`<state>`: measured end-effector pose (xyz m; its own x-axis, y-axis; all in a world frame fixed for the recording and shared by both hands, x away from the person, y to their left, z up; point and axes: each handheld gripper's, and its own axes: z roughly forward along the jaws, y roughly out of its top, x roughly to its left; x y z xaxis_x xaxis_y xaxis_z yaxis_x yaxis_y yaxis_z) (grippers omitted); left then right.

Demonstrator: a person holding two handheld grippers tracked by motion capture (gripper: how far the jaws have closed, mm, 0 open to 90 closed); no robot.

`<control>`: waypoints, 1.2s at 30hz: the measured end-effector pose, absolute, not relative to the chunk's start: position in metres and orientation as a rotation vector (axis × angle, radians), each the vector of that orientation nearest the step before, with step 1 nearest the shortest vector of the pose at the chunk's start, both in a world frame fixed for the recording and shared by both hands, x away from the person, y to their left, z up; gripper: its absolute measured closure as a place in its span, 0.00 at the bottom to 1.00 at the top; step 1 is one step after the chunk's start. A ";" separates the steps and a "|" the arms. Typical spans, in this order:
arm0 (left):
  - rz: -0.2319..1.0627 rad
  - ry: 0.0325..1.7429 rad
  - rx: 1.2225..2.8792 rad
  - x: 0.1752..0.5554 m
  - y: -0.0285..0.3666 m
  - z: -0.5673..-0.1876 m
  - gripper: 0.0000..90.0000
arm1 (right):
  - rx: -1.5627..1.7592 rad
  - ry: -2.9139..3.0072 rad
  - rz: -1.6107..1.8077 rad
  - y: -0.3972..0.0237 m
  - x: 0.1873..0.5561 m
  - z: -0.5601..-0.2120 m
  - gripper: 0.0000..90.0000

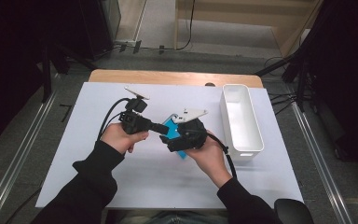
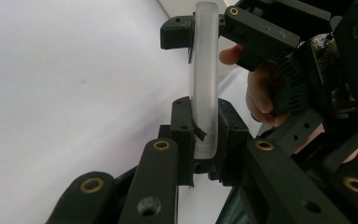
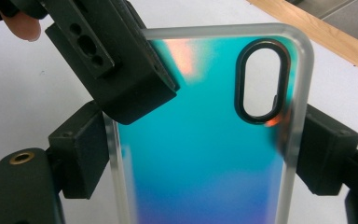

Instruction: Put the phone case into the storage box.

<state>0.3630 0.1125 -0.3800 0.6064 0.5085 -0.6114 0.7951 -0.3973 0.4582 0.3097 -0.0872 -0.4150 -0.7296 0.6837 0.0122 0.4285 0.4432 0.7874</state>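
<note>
While both hand-held grippers pinch it, the glossy teal phone case shows frosted, rounded edges.

No legible text, label, brand, number or sign found on any surface inspected. The glossy blue phone case with frosted clear rim bears no print. The white rectangular plastic bin and the white sheet covering the table are unmarked.
</note>
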 end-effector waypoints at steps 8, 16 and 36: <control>-0.478 0.980 2.048 0.363 0.118 -0.373 0.78 | 0.967 2.414 1.174 -0.090 0.311 -0.412 0.17; -0.457 0.980 2.007 0.366 0.128 -0.365 0.64 | 0.982 2.452 1.210 -0.095 0.313 -0.412 0.17; -0.344 0.881 2.024 0.367 0.144 -0.360 0.46 | 1.024 2.579 1.325 -0.110 0.316 -0.408 0.17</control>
